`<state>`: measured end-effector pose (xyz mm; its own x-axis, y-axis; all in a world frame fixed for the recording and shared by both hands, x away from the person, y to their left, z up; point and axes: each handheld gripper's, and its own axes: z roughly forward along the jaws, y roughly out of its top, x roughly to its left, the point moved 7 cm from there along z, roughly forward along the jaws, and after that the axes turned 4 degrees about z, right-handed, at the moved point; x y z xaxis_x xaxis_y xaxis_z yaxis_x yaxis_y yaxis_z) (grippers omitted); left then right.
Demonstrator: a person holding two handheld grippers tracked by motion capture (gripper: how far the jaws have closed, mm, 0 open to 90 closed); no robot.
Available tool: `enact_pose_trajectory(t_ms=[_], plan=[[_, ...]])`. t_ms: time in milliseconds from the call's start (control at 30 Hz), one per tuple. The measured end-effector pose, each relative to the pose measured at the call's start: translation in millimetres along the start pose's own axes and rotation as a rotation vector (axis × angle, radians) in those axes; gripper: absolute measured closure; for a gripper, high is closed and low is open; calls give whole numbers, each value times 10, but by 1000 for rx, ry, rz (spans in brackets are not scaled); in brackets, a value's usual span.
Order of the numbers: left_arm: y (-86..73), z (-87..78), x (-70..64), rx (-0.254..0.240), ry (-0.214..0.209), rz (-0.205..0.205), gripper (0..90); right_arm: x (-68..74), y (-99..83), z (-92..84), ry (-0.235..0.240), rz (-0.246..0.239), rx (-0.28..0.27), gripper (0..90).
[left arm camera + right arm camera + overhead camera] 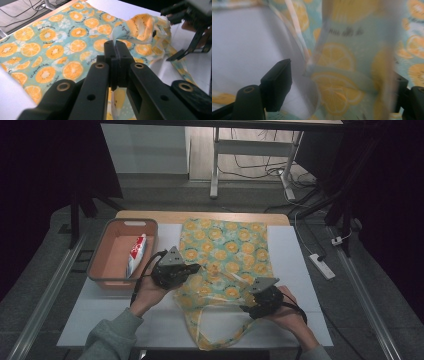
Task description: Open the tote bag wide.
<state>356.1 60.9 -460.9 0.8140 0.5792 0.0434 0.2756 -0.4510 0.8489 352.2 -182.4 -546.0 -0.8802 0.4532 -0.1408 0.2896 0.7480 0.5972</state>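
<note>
Tube (136,254) in basket (98,254); left hand-held gripper (196,268) pinching bag (225,245), right (246,309) agape.

High view dim, room edges near black, soft overhead light on white tabletop (300,270); right gripper view heavily motion-blurred where orange-slice-printed turquoise fabric bag (342,75) hangs between the jaws; left gripper view sharp beyond the jaws.

A salmon-pink plastic basket (98,257) is set on the left part of a white-topped table (300,270), and a red-and-white tube (136,254) is laid inside it against the right wall. Beyond the table, the white legs of a second desk (215,170) are seen on a grey floor, with dark cables (260,170) trailed beneath. A white power strip (322,266) is laid on the floor to the right.
</note>
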Motion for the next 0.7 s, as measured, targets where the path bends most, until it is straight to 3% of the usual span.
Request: enact_pose_trajectory(t_ms=[100, 233, 333, 400, 600, 700], plan=[[-1, 26, 39, -4, -8, -19, 885, -11, -6, 82, -13, -17, 32, 403], [-10, 56, 64, 1, -2, -24, 884, -10, 5, 128, 2, -23, 69, 765], [-15, 59, 70, 4, 7, -21, 884, -26, 31, 106, -7, -13, 64, 863], [-14, 59, 66, 3, 11, -17, 883, -2, 82, 41, 5, -10, 36, 880], [-14, 66, 73, 1, 19, -14, 881, 180, 472, -403, 148, 36, -178, 883], [-15, 82, 86, 0, 24, -18, 879, 241, 669, -646, 158, 22, -271, 884]])
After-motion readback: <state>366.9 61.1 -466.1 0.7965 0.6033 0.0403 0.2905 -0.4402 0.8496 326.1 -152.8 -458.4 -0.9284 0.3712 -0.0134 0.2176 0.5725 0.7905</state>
